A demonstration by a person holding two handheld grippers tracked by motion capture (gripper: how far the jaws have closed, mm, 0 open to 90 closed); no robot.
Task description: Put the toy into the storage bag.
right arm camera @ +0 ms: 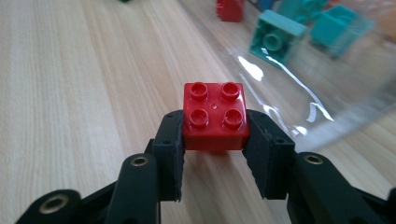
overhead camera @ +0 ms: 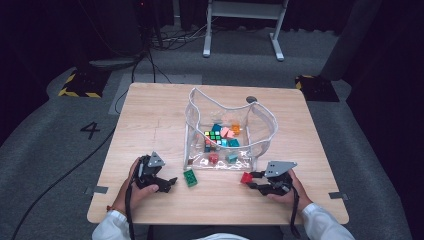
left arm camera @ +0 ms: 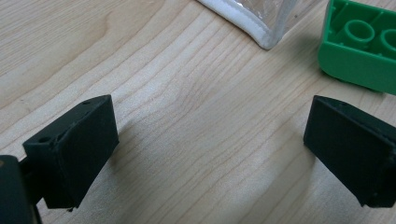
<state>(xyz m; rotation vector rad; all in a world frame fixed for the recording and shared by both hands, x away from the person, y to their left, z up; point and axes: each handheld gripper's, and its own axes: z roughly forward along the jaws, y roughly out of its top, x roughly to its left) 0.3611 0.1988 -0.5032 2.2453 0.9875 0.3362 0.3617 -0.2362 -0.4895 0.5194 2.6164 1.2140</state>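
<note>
A clear plastic bag (overhead camera: 265, 120) with white trim stands open in the middle of the wooden table (overhead camera: 150, 115), holding several coloured bricks and a multicoloured cube (overhead camera: 214, 135). My right gripper (overhead camera: 248, 179) is shut on a red four-stud brick (right arm camera: 214, 114), just in front of the bag's near right corner; the brick (overhead camera: 245, 177) sits between the jaws, studs up. A green brick (overhead camera: 190, 177) lies on the table in front of the bag. My left gripper (overhead camera: 170, 184) is open just left of it, and the green brick (left arm camera: 362, 44) lies studs down beyond my right jaw.
Through the clear bag wall (right arm camera: 299, 79) I see teal bricks (right arm camera: 276, 39) and a red one (right arm camera: 229, 9). Bare wood stretches left of the bag. Beyond the table are grey floor, cables, a white frame (overhead camera: 245, 20) and yellow-black marked blocks (overhead camera: 80, 82).
</note>
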